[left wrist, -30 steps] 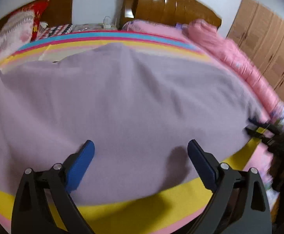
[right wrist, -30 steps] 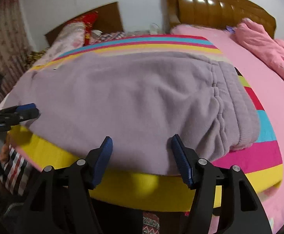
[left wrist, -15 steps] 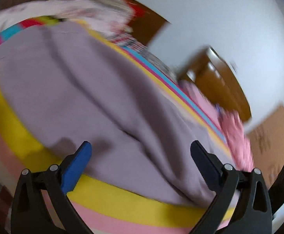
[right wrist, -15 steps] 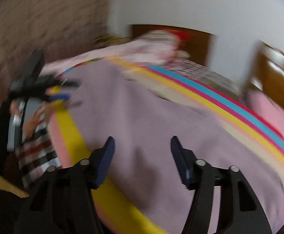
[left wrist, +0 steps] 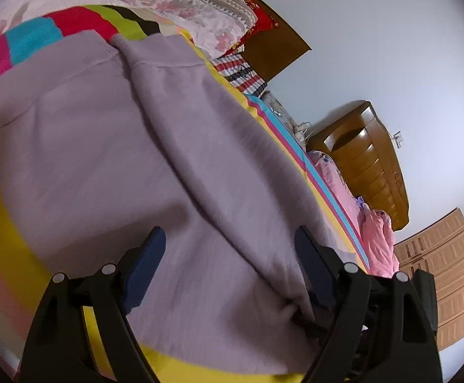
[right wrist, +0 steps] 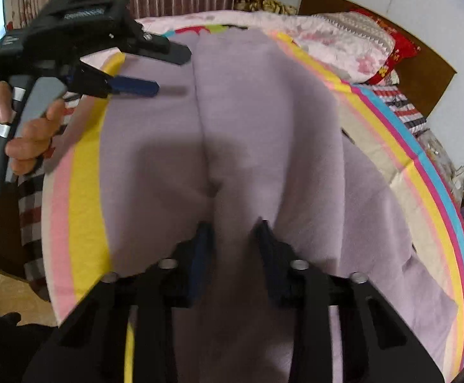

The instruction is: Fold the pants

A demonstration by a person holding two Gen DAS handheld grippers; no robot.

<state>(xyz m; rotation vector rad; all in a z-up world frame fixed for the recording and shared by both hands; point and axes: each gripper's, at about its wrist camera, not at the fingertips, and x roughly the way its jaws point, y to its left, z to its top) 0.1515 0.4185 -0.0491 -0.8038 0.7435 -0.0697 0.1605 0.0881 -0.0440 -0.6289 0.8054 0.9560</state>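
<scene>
Lilac fleece pants (left wrist: 110, 159) lie spread flat on a striped bedspread, both legs running away from the cameras; they fill the right wrist view (right wrist: 251, 146) too. My left gripper (left wrist: 228, 239) is open, hovering over the near edge of the pants. In the right wrist view the left gripper (right wrist: 155, 70) shows held in a hand above the left leg. My right gripper (right wrist: 232, 226) is open, its fingers low over the crotch area of the pants, with fabric between them; whether they touch it cannot be told.
The striped bedspread (right wrist: 82, 172) has its edge at the left. Floral and red pillows (right wrist: 353, 48) lie at the far end. A wooden headboard (left wrist: 369, 166), pink quilt (left wrist: 378, 242) and wardrobe (left wrist: 445, 274) stand to the right.
Both grippers have swung round to look along the pants' length. The right gripper has moved in low over the crotch area. The left stays open above the fabric.
</scene>
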